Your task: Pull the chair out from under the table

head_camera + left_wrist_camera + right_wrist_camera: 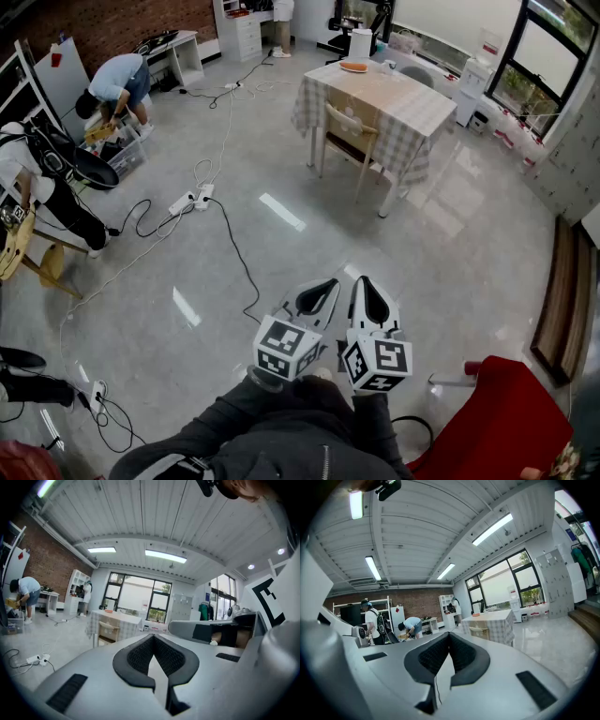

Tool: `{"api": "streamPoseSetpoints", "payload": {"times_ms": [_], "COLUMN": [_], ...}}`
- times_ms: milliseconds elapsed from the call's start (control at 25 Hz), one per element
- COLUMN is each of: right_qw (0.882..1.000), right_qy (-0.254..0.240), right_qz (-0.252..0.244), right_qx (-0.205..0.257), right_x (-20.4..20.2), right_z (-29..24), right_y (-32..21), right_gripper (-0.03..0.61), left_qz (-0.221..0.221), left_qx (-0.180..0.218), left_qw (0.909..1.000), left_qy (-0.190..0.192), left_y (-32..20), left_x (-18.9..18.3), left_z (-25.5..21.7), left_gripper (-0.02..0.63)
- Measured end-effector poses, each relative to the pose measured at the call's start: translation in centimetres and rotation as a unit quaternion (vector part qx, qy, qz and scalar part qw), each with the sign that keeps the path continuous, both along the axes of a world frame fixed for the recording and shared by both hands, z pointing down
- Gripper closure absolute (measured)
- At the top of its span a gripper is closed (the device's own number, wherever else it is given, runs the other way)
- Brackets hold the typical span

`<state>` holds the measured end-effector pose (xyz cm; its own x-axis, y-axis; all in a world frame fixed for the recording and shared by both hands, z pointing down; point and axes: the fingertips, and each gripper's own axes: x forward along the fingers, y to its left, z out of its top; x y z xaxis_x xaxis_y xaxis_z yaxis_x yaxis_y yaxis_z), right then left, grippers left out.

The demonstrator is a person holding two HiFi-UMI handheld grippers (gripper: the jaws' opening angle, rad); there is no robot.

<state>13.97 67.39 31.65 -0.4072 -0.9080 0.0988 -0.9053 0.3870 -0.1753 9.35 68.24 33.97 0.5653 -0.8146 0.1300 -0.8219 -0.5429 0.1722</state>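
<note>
- Head view: the left gripper point(323, 292) and the right gripper point(368, 291) sit side by side at lower centre, held out over grey floor point(450, 262) and aimed toward the top of the frame.
- Both gripper views show the jaws closed tip to tip, with nothing between the pads.
- The wooden chair point(352, 127) stands at upper centre, pushed in against the near side of the table point(417, 98), which has a checked cloth point(307, 105) over it. Both are well apart from the grippers.
- A person point(117, 82) bends over a bin point(128, 155) at upper left.
- Cables point(234, 248) and a power strip point(181, 202) trail across the floor left of centre.
</note>
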Motion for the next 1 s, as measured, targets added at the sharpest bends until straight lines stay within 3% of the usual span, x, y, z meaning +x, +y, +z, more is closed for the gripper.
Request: {"api": "streamPoseSetpoints", "payload": {"times_ms": [200, 480, 1000], "right_qw": [1.0, 0.998, 0.999], "right_qy": [-0.024, -0.05, -0.049], "right_qz": [0.015, 0.037, 0.012], "right_qx": [-0.01, 0.018, 0.015], "right_x": [2.1, 4.5, 4.7], "right_z": [1.0, 0.9, 1.3], "right_y": [0.4, 1.2, -0.7], "right_gripper": [0.568, 0.568, 0.568], "left_qz": [-0.004, -0.022, -0.021], "left_qx": [-0.007, -0.002, 0.009], "left_qw": [0.9999, 0.9996, 0.9996], "left_qy": [0.008, 0.02, 0.017], "left_y": [0.7, 2.0, -0.4], "left_x": [1.9, 3.6, 4.6], "left_z": [0.6, 1.6, 1.3], "left_gripper": [0.606, 0.606, 0.606]}}
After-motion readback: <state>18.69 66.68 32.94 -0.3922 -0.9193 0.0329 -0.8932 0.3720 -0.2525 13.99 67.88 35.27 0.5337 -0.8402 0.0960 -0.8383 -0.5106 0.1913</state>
